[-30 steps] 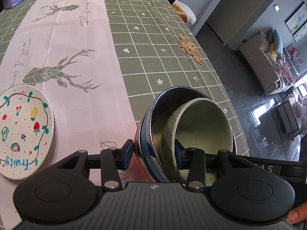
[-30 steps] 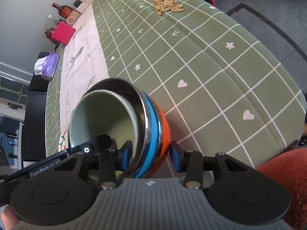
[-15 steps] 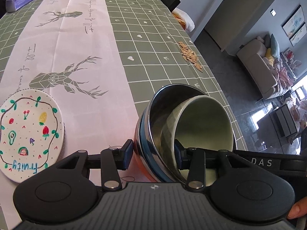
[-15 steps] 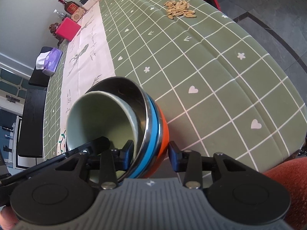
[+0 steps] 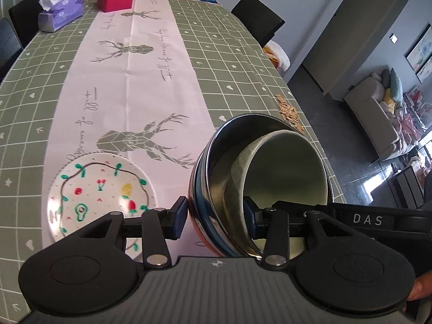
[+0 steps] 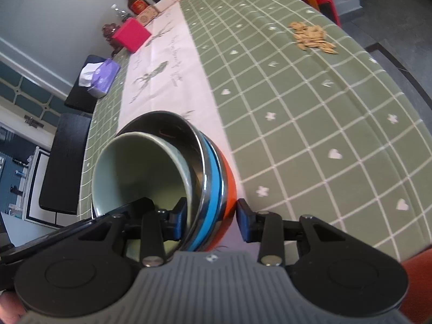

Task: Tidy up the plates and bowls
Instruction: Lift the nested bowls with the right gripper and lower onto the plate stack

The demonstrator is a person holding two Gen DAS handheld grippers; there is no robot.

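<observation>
While a fruit-painted plate lies left of the nested bowls on the green-checked surface, both tilted-down hand-held grippers, left and right, pinch the bowls' rims.

bowls: nested, right of plate
plate: on worktop
seeds: behind bowls
tissues: far left
</observation>
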